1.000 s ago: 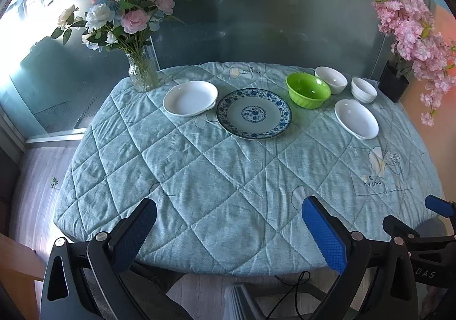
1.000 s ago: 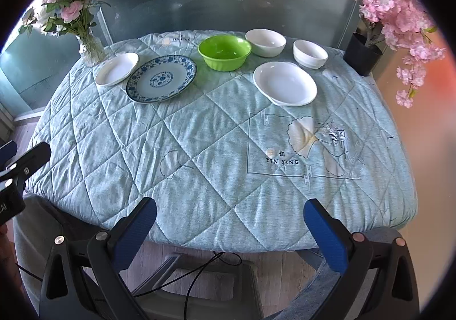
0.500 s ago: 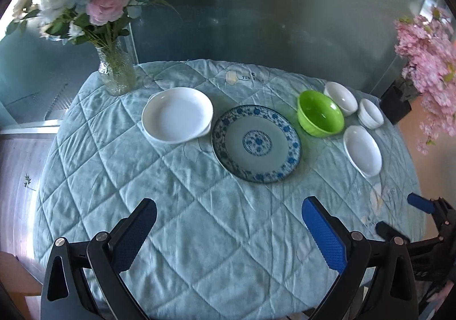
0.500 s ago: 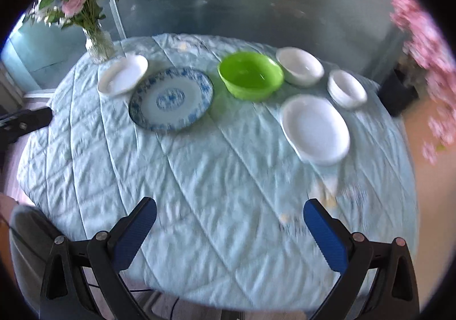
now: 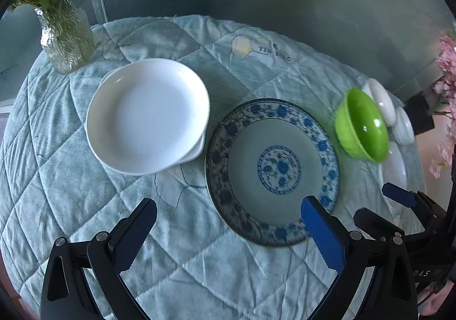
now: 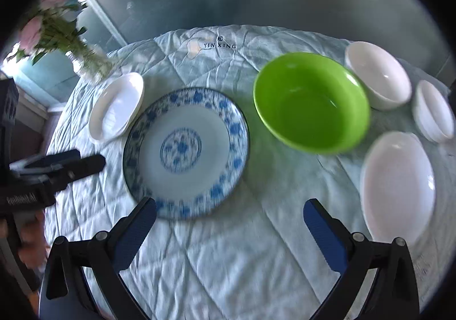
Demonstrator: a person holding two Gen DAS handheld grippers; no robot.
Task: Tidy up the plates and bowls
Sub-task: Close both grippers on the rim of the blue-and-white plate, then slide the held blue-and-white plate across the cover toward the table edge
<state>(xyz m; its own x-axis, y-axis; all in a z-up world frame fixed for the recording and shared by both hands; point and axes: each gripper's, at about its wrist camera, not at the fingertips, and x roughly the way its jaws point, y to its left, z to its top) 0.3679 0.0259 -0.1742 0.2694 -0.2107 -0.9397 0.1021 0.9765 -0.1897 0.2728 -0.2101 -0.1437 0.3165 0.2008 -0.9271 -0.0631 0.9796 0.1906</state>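
Hand-held gripper [image 5: 228,223] spread wide above flat-lying blue-patterned plate [image 5: 272,170]

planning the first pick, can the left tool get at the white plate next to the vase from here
Probably yes. The left tool is open and empty, and only bare quilt lies between it and the white plate. The vase stands behind the plate, out of the way.

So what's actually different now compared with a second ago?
Both tools moved in over the table: the left tool toward the blue-patterned plate, the right tool toward it and the green bowl. Both stay open, holding nothing. No dish has moved.
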